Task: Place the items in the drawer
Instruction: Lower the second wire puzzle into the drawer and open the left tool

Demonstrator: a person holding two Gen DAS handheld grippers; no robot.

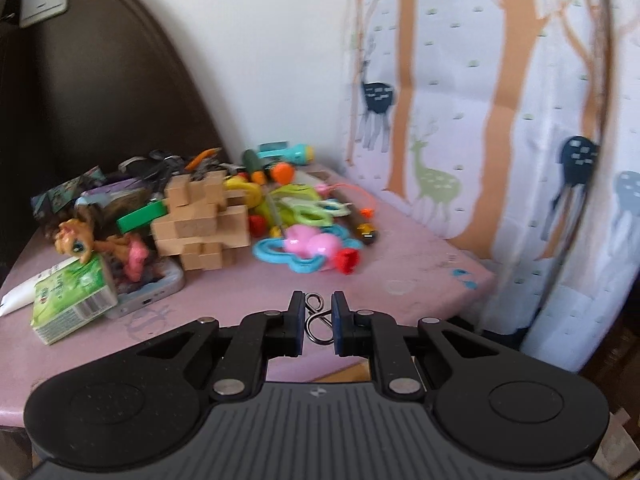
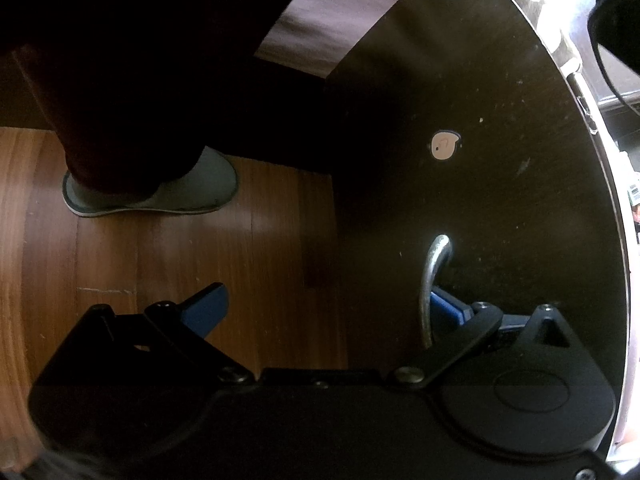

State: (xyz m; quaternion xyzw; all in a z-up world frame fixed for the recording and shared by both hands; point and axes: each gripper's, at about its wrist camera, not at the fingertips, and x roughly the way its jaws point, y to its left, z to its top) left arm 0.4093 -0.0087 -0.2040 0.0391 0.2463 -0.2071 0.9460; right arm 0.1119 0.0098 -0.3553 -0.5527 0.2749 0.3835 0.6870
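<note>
Fingers of the left gripper [image 1: 317, 322] are clamped on a small metal wire loop [image 1: 315, 316], a figure-eight piece of bent wire standing upright between the pads, its long axis running along the fingers and away from the camera. It hangs clear above the pink tabletop [image 1: 400, 272], near the front edge, with the toy pile [image 1: 208, 216] well beyond it and to the left.

Fingers of the right gripper [image 2: 326, 304] stand wide apart. One blue pad [image 2: 448, 306] sits tucked behind the curved metal drawer handle [image 2: 434, 280]; the other pad is well off to the side over the wooden floor [image 2: 160, 260]. Nothing is squeezed: the handle is hooked, not gripped.

Judgement: the coming move depends on the drawer, which lies below the table level and on the right hand's side. The held piece must travel down and across to it.

Only the left view shows the wire and table. Only the right view shows the dark drawer front [image 2: 500, 180], the handle and a slippered foot [image 2: 160, 192]. Neither view shows the drawer's interior, so whether it stands open cannot be told.
</note>
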